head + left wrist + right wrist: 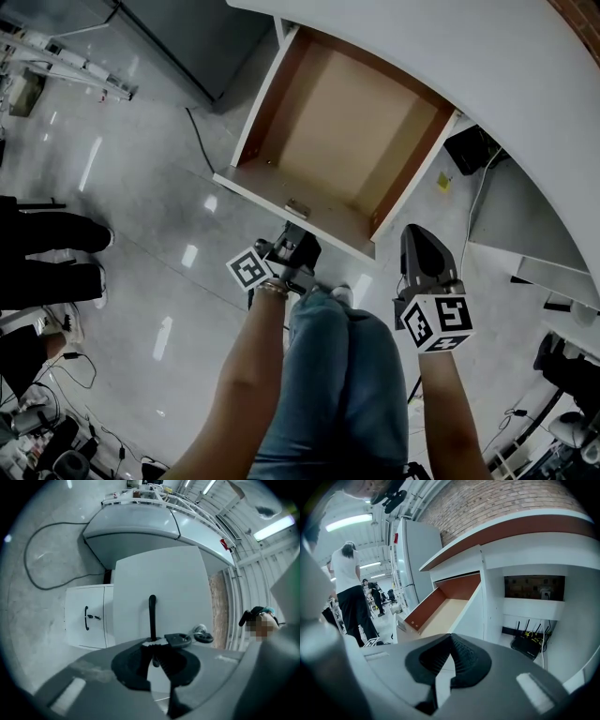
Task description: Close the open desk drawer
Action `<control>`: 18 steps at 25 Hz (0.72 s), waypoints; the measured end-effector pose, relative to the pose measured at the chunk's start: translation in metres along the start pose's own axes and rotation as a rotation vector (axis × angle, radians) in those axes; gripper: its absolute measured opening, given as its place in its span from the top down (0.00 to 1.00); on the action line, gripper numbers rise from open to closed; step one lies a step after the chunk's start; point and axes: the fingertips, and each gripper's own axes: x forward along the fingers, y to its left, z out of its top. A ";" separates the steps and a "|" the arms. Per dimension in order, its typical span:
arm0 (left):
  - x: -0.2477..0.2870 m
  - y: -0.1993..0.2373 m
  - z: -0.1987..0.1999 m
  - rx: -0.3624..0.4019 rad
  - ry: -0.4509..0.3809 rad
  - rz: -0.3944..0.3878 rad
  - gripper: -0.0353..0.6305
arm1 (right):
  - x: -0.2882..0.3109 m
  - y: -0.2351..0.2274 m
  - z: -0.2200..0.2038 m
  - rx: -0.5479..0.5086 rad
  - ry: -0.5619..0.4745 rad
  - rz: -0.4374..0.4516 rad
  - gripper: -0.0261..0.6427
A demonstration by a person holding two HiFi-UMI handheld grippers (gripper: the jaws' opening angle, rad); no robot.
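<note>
Dim frames, ceiling-light glare on the floor (141,216), fisheye-warped edges.

No home, this: it was a big open work hall, part office, part lab. A curved white desk (506,84) swept across at one o'clock from above, with a brick wall (487,503) climbing behind it. Underfoot lay a glossy grey floor (141,187), a loose black cable (33,569) snaking at ten o'clock. A router (527,643) sat under the desk at four, antennas up. Tube lights (347,522) burned at ten, and a person in a white top (347,573) stood at nine. Cables and gear (42,436) were heaped at seven. The drawer front (178,588) showed a black handle (152,611) and a key (178,640) in its lock.
</note>
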 end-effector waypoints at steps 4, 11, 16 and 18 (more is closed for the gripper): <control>-0.001 -0.002 -0.001 -0.001 0.005 0.043 0.92 | -0.007 0.005 -0.005 0.007 0.020 0.006 0.96; -0.001 -0.004 0.000 -0.004 -0.011 0.135 0.92 | -0.015 0.013 0.002 0.010 0.043 0.028 0.96; 0.001 -0.015 -0.002 -0.015 -0.014 0.152 0.92 | -0.020 0.015 0.009 0.015 0.064 0.039 0.96; 0.002 -0.021 -0.002 -0.021 -0.023 0.156 0.92 | -0.023 0.015 0.011 0.017 0.075 0.040 0.96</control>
